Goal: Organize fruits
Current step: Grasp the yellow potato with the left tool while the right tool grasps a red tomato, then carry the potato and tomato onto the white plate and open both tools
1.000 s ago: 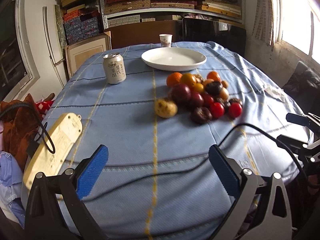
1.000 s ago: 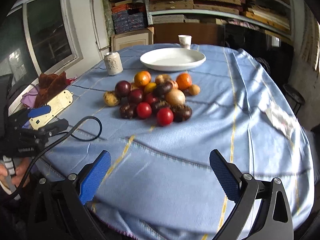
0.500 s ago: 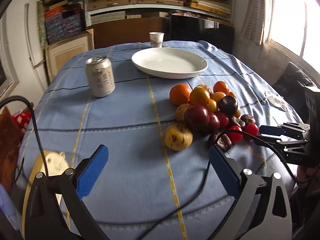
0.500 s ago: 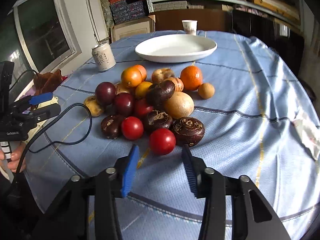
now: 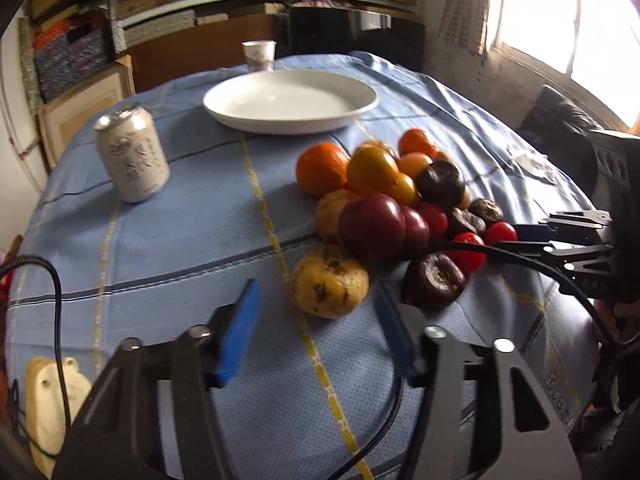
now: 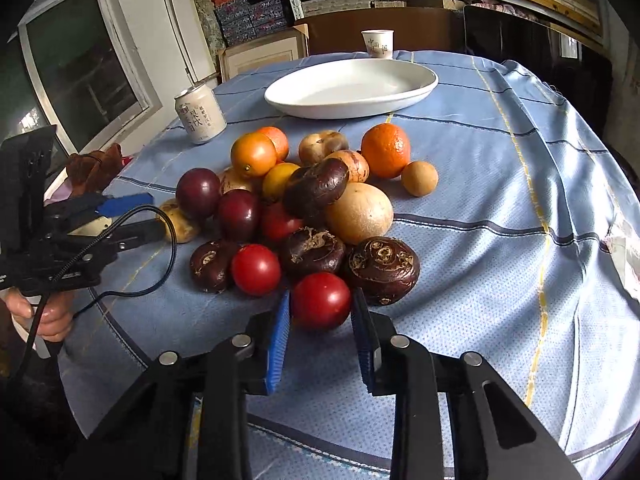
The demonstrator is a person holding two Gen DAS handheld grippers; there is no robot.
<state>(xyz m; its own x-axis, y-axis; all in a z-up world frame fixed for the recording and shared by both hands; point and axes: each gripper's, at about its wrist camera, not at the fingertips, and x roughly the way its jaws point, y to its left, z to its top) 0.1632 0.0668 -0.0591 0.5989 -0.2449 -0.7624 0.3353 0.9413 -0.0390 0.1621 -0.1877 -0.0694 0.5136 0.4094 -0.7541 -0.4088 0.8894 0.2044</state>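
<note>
Item: red tomato [image 6: 321, 306], near-edge side of fruit pile, tabletop [image 6: 500, 240]. My right gripper [image 6: 320, 322] has clamped it. My left gripper [image 5: 316, 312] has been narrowing around the yellow spotted fruit [image 5: 331, 287], pads not touching. Advice: lift straight, gently; white plate [image 6: 352, 89] waits empty at the far edge.

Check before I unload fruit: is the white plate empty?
Empty: the white plate shows bare white inside; all fruit lies on the cloth.

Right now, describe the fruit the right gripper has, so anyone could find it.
On the blue tablecloth, find the fruit pile before the white plate. At its near edge, a smooth red tomato sits between the right gripper's blue pads, beside a wrinkled dark brown fruit.
</note>
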